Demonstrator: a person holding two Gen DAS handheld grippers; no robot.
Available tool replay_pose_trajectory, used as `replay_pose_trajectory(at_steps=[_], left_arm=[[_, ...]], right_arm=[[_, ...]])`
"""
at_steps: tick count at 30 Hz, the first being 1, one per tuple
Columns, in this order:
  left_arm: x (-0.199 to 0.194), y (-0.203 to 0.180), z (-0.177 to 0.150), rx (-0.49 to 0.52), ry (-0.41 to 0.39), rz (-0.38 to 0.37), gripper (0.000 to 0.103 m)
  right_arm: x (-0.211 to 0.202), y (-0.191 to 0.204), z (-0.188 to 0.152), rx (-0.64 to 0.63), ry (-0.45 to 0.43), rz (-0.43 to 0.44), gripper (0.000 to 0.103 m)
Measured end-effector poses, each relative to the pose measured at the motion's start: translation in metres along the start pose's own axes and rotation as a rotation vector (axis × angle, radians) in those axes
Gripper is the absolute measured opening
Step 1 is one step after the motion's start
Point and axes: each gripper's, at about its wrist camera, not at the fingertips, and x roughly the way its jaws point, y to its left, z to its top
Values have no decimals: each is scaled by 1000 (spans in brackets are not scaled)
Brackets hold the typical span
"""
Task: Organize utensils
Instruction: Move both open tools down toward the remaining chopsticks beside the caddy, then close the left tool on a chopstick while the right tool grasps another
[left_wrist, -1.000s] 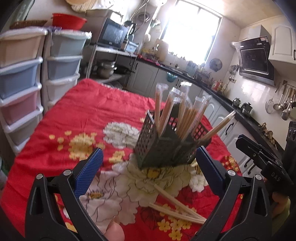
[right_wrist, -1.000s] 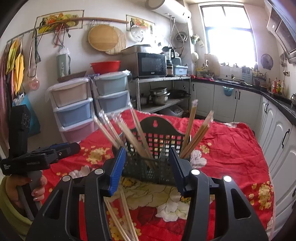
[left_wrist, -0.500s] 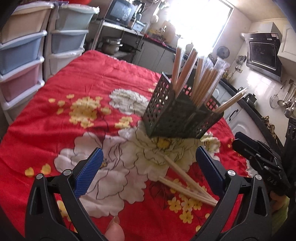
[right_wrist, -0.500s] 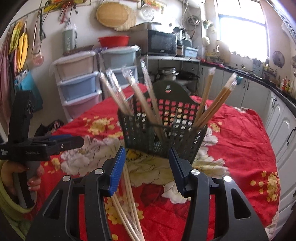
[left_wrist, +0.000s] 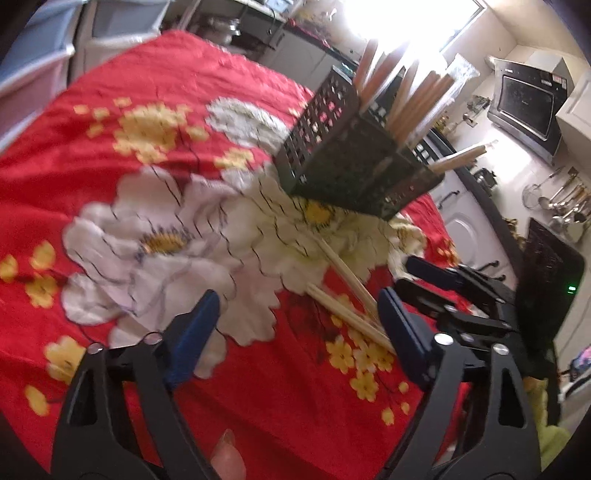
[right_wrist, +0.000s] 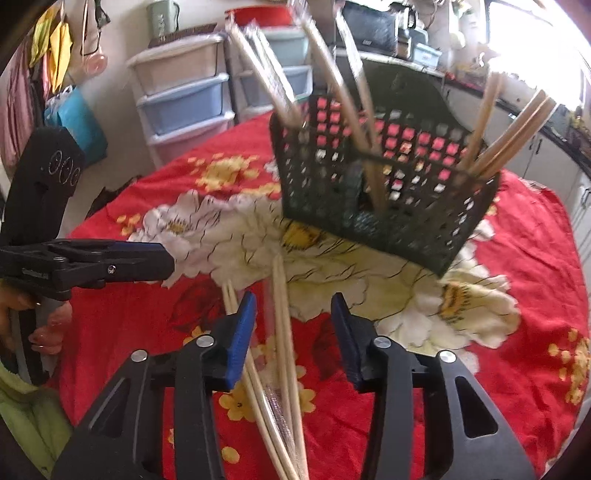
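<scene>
Blue-padded left tongs (left_wrist: 295, 328) hang over the red flowered cloth (left_wrist: 155, 88) on the bench, jaws apart and just narrowed, gripping nothing. Right tongs (right_wrist: 293, 325) straddle the loose pale wooden chopsticks (right_wrist: 282, 314) lying on the cloth; jaws partly open, just closing, pads not touching the sticks. Beyond stands the dark perforated plastic basket (right_wrist: 373, 192), more chopsticks upright and leaning inside it.

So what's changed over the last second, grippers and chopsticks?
Both grippers dipped toward the loose chopsticks on the cloth. The left gripper and right gripper have both just been closing a little; neither grips anything yet, though chopsticks now lie between the right's open jaws. The basket, its chopsticks and the loose ones stayed put.
</scene>
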Motion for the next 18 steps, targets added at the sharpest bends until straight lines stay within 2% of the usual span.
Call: replay_pose_trajectory(at_steps=[2, 6, 12, 16, 18], left_arm=[[4, 1, -2, -15, 30, -28, 62], [12, 0, -7, -31, 80, -78, 53], [27, -2, -5, -51, 119, -120, 48], [37, 0, 1, -87, 137, -143, 46], [43, 0, 4, -97, 149, -141, 39]], right_arm=[[8, -1, 0, 1, 25, 16, 35], [25, -4, -1, 22, 76, 48, 28], [43, -12, 1, 59, 123, 78, 24], [47, -18, 4, 82, 132, 79, 13], [44, -26, 4, 102, 136, 84, 10]])
